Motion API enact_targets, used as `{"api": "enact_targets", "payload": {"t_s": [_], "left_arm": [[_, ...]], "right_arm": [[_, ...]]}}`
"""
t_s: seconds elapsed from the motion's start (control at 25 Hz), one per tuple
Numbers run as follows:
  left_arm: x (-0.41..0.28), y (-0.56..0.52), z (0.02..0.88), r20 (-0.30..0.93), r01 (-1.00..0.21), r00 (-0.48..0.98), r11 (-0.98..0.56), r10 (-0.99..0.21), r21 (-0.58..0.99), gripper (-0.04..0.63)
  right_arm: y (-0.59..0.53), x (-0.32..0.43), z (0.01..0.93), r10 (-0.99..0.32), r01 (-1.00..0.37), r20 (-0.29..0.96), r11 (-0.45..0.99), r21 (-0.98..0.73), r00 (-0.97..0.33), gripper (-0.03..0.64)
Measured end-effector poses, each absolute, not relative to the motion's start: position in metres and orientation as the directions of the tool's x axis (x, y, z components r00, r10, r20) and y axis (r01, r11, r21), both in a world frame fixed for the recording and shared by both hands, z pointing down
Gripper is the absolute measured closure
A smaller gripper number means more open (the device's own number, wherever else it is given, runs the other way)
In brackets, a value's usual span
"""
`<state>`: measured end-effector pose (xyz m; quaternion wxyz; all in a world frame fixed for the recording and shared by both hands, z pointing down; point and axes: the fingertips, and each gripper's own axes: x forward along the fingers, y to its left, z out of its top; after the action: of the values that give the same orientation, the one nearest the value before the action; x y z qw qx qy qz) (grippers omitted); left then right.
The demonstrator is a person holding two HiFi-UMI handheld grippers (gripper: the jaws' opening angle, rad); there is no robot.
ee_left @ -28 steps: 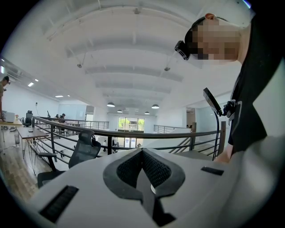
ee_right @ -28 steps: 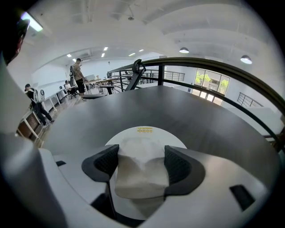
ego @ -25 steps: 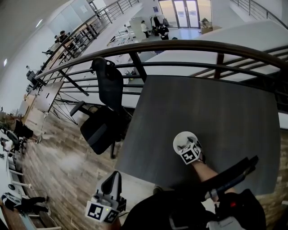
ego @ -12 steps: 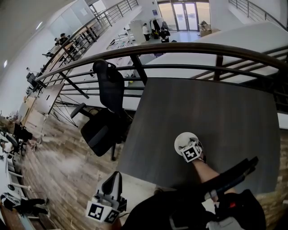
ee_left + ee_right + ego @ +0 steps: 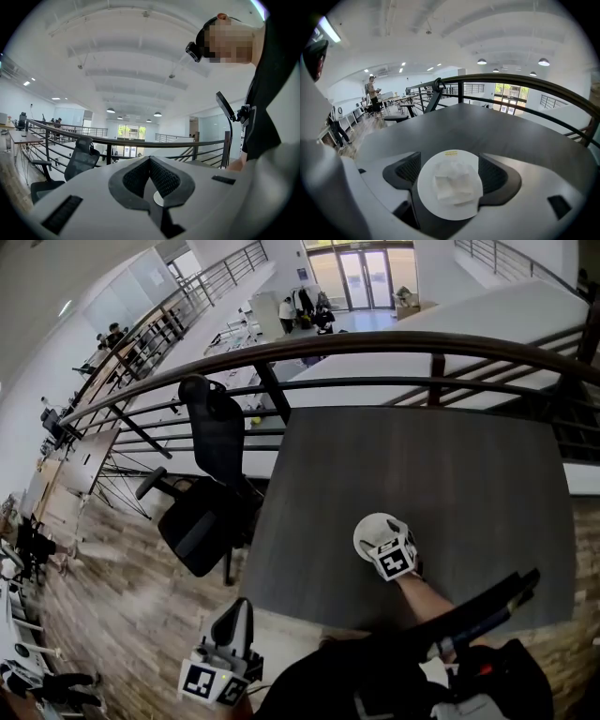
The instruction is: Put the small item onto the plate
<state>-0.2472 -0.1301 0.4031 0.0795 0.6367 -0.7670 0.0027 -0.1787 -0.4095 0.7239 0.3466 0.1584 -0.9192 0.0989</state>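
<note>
Head view – table: dark grey table [image 5: 450, 465], with a curved railing [image 5: 375, 341] at its far edge.
Head view – plate: white plate [image 5: 368, 529] on the table's near part, partly covered by the right gripper.
Head view – right gripper: right gripper [image 5: 392, 554] over the plate's near side, marker cube on top, forearm [image 5: 427, 596] behind it.
Head view – left gripper: left gripper [image 5: 240, 607] low at the left, off the table's near edge, well apart from the plate.
Head view – other: black office chair [image 5: 202, 507] on the wood floor beside the table's left edge.
Left gripper view – jaws: pressed together, nothing between them, pointed up and outward toward the railing and chair.
Right gripper view – jaws: spread apart, with the plate showing in the gap between them. Can't tell whether the pads touch its rim.
Right gripper view – small item: white crumpled small item [image 5: 452, 183] lies on the plate near its middle, clear of both jaws.
Right gripper view – plate detail: small yellow mark [image 5: 451, 153] at the plate's far rim, print too small to read.
</note>
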Motion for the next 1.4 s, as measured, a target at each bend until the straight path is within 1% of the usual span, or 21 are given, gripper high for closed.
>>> {"api": "enact_targets", "payload": {"t_s": [0.16, 0.2, 0.24, 0.28, 0.36, 0.48, 0.64, 0.76, 0.84, 1.0, 1.24, 1.4], "left_arm": [[-0.251, -0.134, 0.410, 0.115, -0.985, -0.124, 0.137, -0.986, 0.107, 0.592], [-0.251, -0.135, 0.412, 0.112, -0.986, -0.112, 0.125, -0.987, 0.110, 0.592], [-0.252, -0.137, 0.414, 0.108, -0.987, -0.100, 0.113, -0.989, 0.113, 0.592], [-0.252, -0.138, 0.415, 0.103, -0.988, -0.088, 0.100, -0.991, 0.117, 0.592], [-0.252, -0.138, 0.418, 0.096, -0.990, -0.061, 0.072, -0.994, 0.124, 0.592], [-0.249, -0.136, 0.416, 0.079, -0.990, -0.023, 0.033, -0.997, 0.134, 0.592], [-0.250, -0.132, 0.417, 0.066, -0.989, 0.024, -0.014, -0.998, 0.151, 0.592], [-0.248, -0.128, 0.418, 0.053, -0.985, 0.068, -0.059, -0.996, 0.161, 0.592], [-0.247, -0.126, 0.418, 0.042, -0.982, 0.093, -0.085, -0.995, 0.169, 0.592], [-0.249, -0.121, 0.424, 0.041, -0.975, 0.146, -0.137, -0.988, 0.173, 0.592], [-0.256, -0.112, 0.423, 0.019, -0.963, 0.207, -0.201, -0.978, 0.181, 0.592], [-0.249, -0.110, 0.407, -0.050, -0.939, 0.268, -0.272, -0.962, 0.208, 0.592]], "right_arm": [[-0.401, -0.186, 0.684, -0.231, -0.376, 0.590, 0.916, -0.136, -0.774, 0.236], [-0.400, -0.186, 0.674, -0.238, -0.377, 0.573, 0.916, -0.136, -0.784, 0.271], [-0.398, -0.186, 0.664, -0.247, -0.376, 0.558, 0.918, -0.126, -0.792, 0.322], [-0.397, -0.186, 0.655, -0.259, -0.374, 0.539, 0.921, -0.114, -0.802, 0.345], [-0.396, -0.186, 0.632, -0.290, -0.379, 0.475, 0.920, -0.101, -0.831, 0.363], [-0.387, -0.181, 0.596, -0.321, -0.391, 0.395, 0.914, -0.110, -0.861, 0.431], [-0.368, -0.173, 0.563, -0.333, -0.393, 0.352, 0.913, -0.114, -0.875, 0.475], [-0.354, -0.164, 0.545, -0.358, -0.412, 0.321, 0.903, -0.121, -0.877, 0.565], [-0.344, -0.161, 0.535, -0.371, -0.422, 0.304, 0.898, -0.124, -0.877, 0.594], [-0.328, -0.157, 0.524, -0.396, -0.445, 0.288, 0.887, -0.127, -0.872, 0.614], [-0.300, -0.154, 0.510, -0.439, -0.481, 0.272, 0.870, -0.110, -0.856, 0.615], [-0.286, -0.144, 0.501, -0.480, -0.520, 0.262, 0.847, -0.111, -0.837, 0.615]]}}
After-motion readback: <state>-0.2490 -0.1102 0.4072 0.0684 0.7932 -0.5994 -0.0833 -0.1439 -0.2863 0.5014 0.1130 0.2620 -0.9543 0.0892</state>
